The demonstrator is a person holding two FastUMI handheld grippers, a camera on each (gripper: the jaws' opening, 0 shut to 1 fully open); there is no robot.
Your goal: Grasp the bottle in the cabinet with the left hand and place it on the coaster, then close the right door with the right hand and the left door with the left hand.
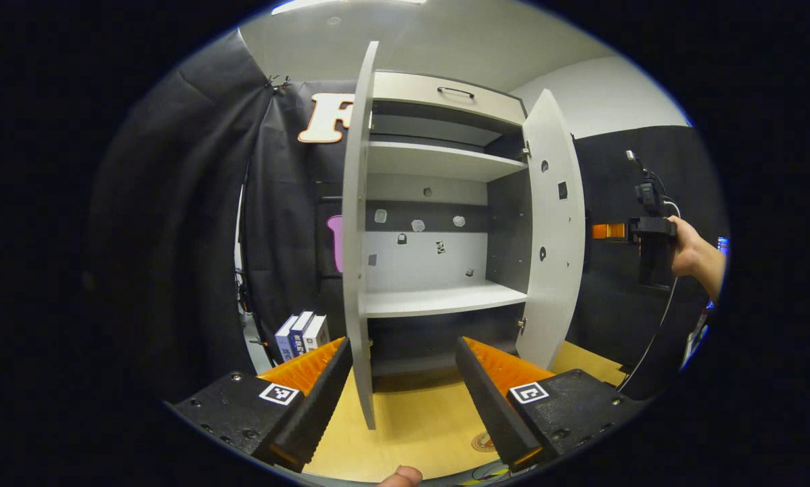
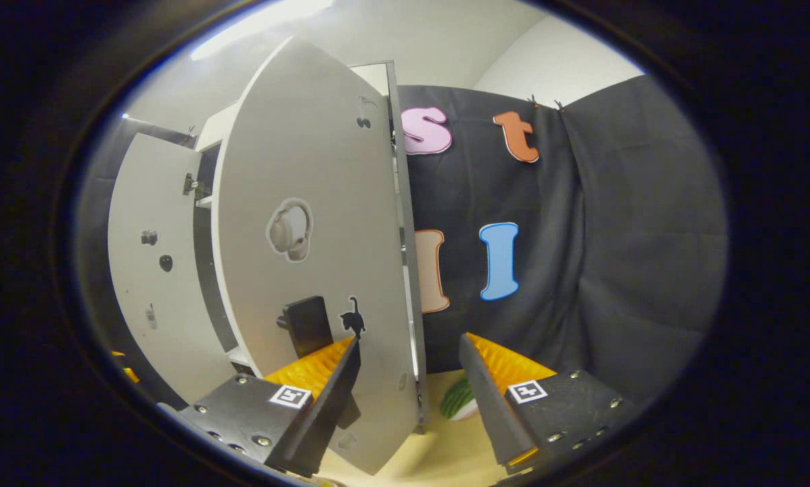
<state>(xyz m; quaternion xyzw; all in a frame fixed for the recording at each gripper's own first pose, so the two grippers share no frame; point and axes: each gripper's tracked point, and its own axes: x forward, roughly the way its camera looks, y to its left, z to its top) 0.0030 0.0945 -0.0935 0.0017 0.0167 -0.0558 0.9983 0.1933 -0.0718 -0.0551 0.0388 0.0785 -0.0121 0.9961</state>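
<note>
The right gripper (image 2: pixel 408 396) straddles the right door's (image 2: pixel 323 270) upright edge, jaws apart. The left gripper (image 1: pixel 401 396), also spread, straddles the left door (image 1: pixel 357 270).

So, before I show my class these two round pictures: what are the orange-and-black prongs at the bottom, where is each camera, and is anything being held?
A person holds a two-finger gripper in each hand, each carrying a camera. The left gripper view shows the left gripper open, empty, facing an open cabinet with bare shelves on a wooden table; its left door stands edge-on. Books stand at left. Farther right, a hand holds the other gripper. The right gripper view shows the right gripper, open, astride the right door edge.
</note>
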